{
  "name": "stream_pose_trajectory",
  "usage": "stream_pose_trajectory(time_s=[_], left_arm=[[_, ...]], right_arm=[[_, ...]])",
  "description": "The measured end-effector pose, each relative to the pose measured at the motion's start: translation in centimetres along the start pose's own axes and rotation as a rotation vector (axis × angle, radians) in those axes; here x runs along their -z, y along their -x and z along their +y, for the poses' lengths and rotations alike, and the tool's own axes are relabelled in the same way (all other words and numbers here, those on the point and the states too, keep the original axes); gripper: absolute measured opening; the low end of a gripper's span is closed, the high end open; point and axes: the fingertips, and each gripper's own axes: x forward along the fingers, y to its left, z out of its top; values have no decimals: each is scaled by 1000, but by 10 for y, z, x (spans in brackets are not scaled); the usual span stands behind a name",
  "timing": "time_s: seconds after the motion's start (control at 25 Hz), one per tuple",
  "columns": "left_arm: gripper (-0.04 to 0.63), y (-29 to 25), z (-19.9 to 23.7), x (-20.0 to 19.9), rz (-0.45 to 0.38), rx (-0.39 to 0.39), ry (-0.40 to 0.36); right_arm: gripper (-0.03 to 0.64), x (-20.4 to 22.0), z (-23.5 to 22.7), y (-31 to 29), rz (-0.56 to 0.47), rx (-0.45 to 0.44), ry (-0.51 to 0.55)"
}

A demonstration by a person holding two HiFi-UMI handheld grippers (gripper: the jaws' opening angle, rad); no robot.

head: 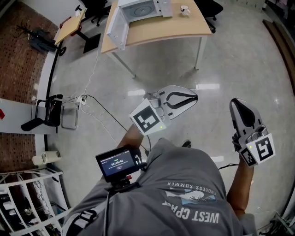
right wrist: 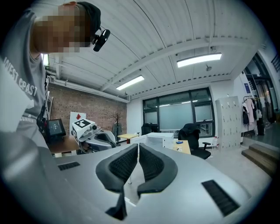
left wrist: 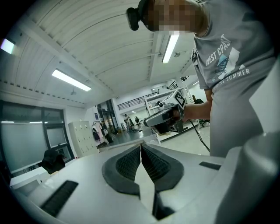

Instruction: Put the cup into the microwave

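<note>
Both grippers hang over the floor (head: pixel 221 64), well short of the desk (head: pixel 161 30). The left gripper (head: pixel 195 97) is clenched: in its own view the pads (left wrist: pixel 129 164) meet at the tips with nothing between them. The right gripper (head: pixel 236 101) is clenched too and empty (its pads (right wrist: pixel 124 164) close together at their front ends). The two are held apart, the right gripper off to the right of the left one, and each shows in the other's view.

The cup (head: pixel 184 10) stands on the desk far ahead of both grippers, touched by neither. The microwave (head: pixel 138 9) sits on the same desk, far ahead of the left gripper and to its left, with its door (head: pixel 117 27) swung open. The cup is near it, on the side toward the right gripper, outside the cavity. A cable (head: pixel 99 108) trails over the floor to the left of the left gripper.
</note>
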Motion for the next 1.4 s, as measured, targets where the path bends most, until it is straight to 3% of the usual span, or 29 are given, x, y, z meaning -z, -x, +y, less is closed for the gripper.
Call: stream_pose_trajectory(time_s=[0.36,0.52,0.8,1.12,1.24,1.4], left_arm=[[23,2,13,20,35,14,-4],[23,-2,31,24,7,23,14],[23,11,92,41,-29,33,34],[23,39,184,86,-70,45,9],[23,46,215,110,-45,78,0],[23,76,238,111,-51,75,55]], right_arm=[[21,18,-4,-21,13,-12,-29],[21,14,-18,-37,27,5,-29],[21,5,-40,-95,38,41,-27],[21,1,-58,-197,39,70,-7],[21,1,-70,-233,28,97,-2],[21,-7,-60,-262,36,115,-39]])
